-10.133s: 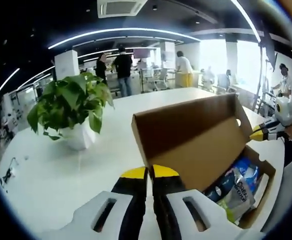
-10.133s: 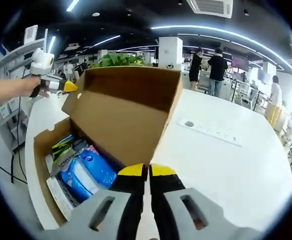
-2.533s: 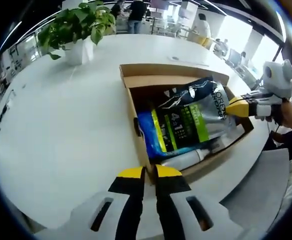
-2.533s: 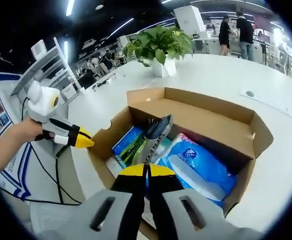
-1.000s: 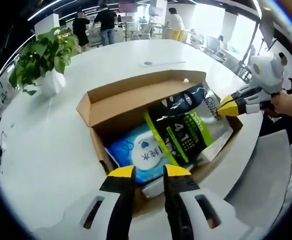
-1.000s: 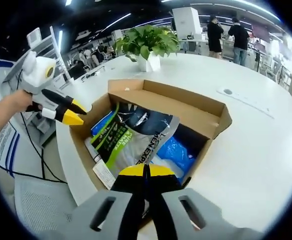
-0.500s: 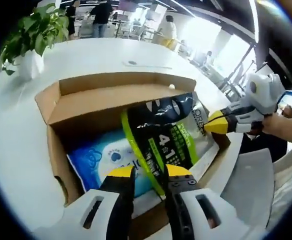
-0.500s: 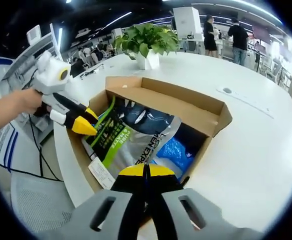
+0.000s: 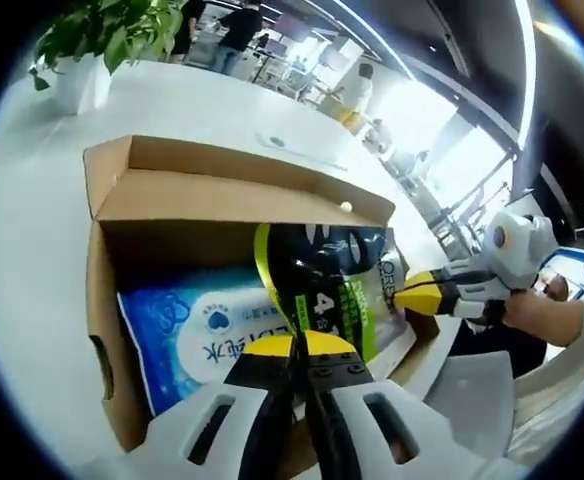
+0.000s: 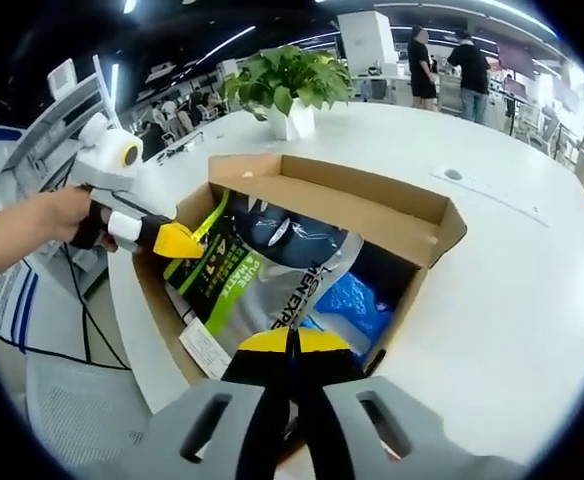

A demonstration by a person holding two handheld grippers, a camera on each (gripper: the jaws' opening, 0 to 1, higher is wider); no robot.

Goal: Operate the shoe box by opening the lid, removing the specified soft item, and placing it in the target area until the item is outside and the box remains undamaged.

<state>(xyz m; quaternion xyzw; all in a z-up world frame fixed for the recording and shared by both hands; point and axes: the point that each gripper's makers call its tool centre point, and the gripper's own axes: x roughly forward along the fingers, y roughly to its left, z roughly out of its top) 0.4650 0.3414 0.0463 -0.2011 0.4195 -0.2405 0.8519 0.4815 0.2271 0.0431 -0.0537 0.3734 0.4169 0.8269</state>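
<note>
Soft, slick, light pouch (image 10: 262,268) half-raised over the blue pack in the open box (image 10: 412,215) near the table's edge — pinched at opposite ends by left gripper (image 9: 301,345) and right gripper (image 10: 293,341), both clenched — best held by the seams.

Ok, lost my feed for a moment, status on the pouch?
Both grippers shut on green-black pouch, left gripper and right gripper at opposite ends. Pouch partly raised over open box. Blue wipes pack beneath.

A white table (image 10: 532,300) carries the shoe box (image 10: 372,215) and a potted plant (image 10: 290,85).
</note>
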